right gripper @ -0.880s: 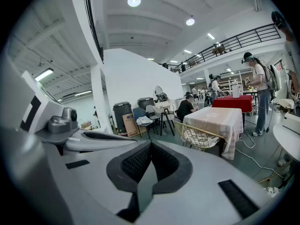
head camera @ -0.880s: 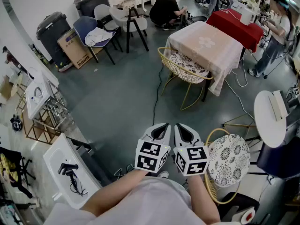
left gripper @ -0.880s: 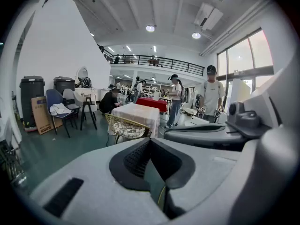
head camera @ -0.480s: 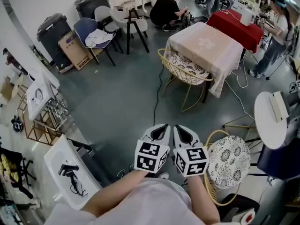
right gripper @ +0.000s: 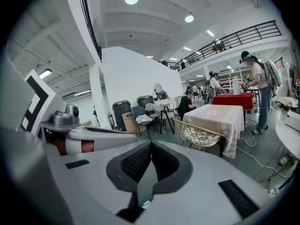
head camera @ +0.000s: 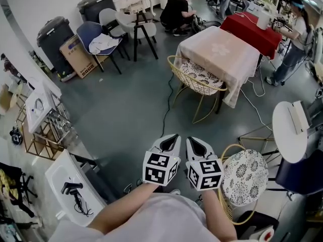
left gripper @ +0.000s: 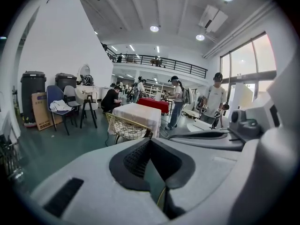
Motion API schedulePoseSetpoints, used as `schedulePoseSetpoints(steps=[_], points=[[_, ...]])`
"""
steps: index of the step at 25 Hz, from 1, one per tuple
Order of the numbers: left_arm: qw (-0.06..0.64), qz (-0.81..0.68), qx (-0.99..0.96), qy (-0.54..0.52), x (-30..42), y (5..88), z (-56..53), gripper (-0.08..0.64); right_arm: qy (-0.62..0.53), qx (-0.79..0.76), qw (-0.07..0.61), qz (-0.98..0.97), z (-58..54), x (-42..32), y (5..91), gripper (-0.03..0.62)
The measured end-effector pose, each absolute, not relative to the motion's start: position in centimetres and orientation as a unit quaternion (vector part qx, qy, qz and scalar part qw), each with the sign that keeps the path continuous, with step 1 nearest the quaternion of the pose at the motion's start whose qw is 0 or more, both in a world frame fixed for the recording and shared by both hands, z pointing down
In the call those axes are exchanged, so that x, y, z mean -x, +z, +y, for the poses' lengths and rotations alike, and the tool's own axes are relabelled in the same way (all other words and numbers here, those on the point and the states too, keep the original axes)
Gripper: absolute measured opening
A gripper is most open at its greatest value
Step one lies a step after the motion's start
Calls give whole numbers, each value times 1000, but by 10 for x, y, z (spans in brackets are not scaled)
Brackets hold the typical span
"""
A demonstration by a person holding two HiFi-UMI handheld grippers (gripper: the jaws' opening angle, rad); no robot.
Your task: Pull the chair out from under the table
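Observation:
A gold wire chair with a patterned cushion stands tucked against the near-left side of a square table under a beige cloth. The chair shows small in the left gripper view and in the right gripper view. My left gripper and right gripper are side by side, close to my body, several steps from the chair. Both are shut with nothing between their jaws. They point toward the chair and table.
A second gold chair stands right beside my right gripper. A black cable lies across the floor toward the table. A white round table is at right, a wire rack and white sink unit at left. People stand beyond a red table.
The whole scene has shifted slightly down and left in the head view. The grippers stay together and shut.

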State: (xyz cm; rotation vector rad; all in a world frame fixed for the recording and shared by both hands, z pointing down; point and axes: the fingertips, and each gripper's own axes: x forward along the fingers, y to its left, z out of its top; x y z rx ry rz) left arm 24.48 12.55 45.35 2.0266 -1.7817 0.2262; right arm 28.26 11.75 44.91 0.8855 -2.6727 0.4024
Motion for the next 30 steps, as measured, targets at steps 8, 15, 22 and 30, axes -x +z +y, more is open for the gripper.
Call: schedulePoseSetpoints(steps=[8,15,22,30], points=[[229,-643,-727,70,-206,460,101,5,140,-310,166,-926,93,-252,458,2],[235,-635,-732,77,-143,471,64,5,144,-323,175,-919,57,-196,469,2],[242,-614,-747,83,-87,472,23,5,149,-340,185,-910,20,-140,471,2],[249,-578,-773,84,-39,469,-13,5,152,-369,199,-895,-12,-85,469,2]])
